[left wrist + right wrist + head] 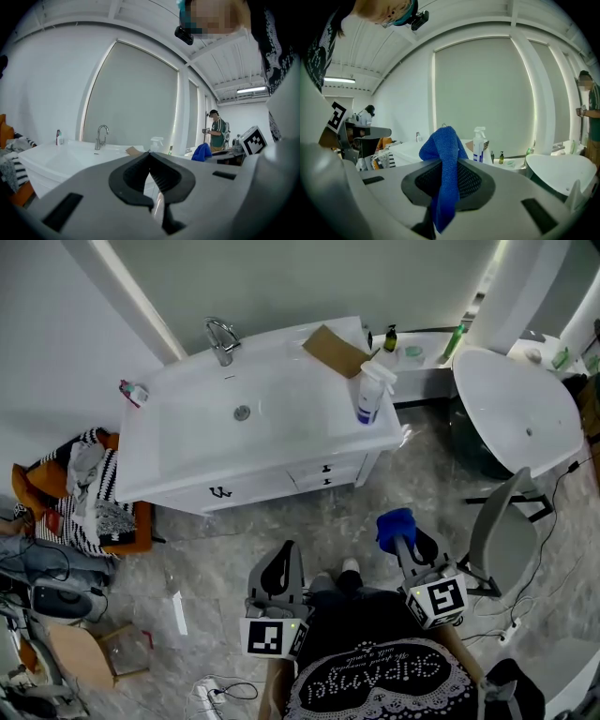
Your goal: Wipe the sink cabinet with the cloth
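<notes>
DESK: What holds what around the white sink cabinet (253,442)?

PHOTOGRAPHER: A white spray bottle with a blue label (372,395) stands at the right end of the top, beside a flat brown cardboard piece (335,350). A small red-and-white bottle (133,392) sits at the left corner. On the ledge to the right are a dark pump bottle (389,337) and a green tube (454,341). Left of the cabinet, an orange bin (142,526), or perhaps a seat, is heaped with striped clothing (89,488).

DESK: Any writing?

PHOTOGRAPHER: There is ornate print on the person's black shirt (375,676), too curled to read. The bottle labels are too small.

DESK: And the cloth?

PHOTOGRAPHER: The blue woven cloth (440,140) is clamped between the jaws of the right gripper (443,164), bunched above them and hanging below. It is held over the grey marbled floor (216,549), in front of the cabinet's 2 stacked right-hand drawers and well apart from them. The left gripper (150,157) is alongside, its jaws pressed together on nothing.
</notes>
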The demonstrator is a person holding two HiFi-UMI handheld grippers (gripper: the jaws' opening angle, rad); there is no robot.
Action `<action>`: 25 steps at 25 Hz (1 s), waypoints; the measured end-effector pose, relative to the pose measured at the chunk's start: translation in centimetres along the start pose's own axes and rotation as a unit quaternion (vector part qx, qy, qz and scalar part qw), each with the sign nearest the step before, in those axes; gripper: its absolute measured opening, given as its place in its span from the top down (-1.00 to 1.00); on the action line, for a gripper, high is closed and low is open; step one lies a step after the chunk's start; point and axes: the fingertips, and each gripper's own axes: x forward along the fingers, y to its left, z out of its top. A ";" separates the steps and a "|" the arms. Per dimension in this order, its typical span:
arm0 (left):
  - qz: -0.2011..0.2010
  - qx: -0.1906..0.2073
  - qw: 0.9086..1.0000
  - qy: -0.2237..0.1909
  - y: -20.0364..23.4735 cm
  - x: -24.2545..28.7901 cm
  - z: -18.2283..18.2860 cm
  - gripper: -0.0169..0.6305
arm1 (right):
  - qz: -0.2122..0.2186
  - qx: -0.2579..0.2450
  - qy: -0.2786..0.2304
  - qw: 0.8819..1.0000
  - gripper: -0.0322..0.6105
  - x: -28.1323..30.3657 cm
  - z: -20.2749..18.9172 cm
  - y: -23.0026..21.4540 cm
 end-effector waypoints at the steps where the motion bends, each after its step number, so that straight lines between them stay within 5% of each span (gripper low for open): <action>1: 0.001 0.000 1.000 -0.002 -0.2 0.2 0.1 0.93 | 0.001 -0.002 0.000 1.000 0.72 0.1 0.1 -0.2; 11: 0.026 0.007 1.000 0.006 1.8 0.4 1.0 0.93 | 0.025 -0.031 0.013 0.999 0.72 2.4 -0.2 0.4; 18: -0.008 0.036 0.999 -0.014 4.0 2.5 4.1 0.93 | 0.045 -0.044 0.018 0.998 0.72 6.4 -0.4 2.9; 25: -0.045 0.046 0.998 -0.002 8.1 6.9 -0.9 0.93 | 0.024 -0.040 0.016 0.999 0.72 14.0 -3.5 4.8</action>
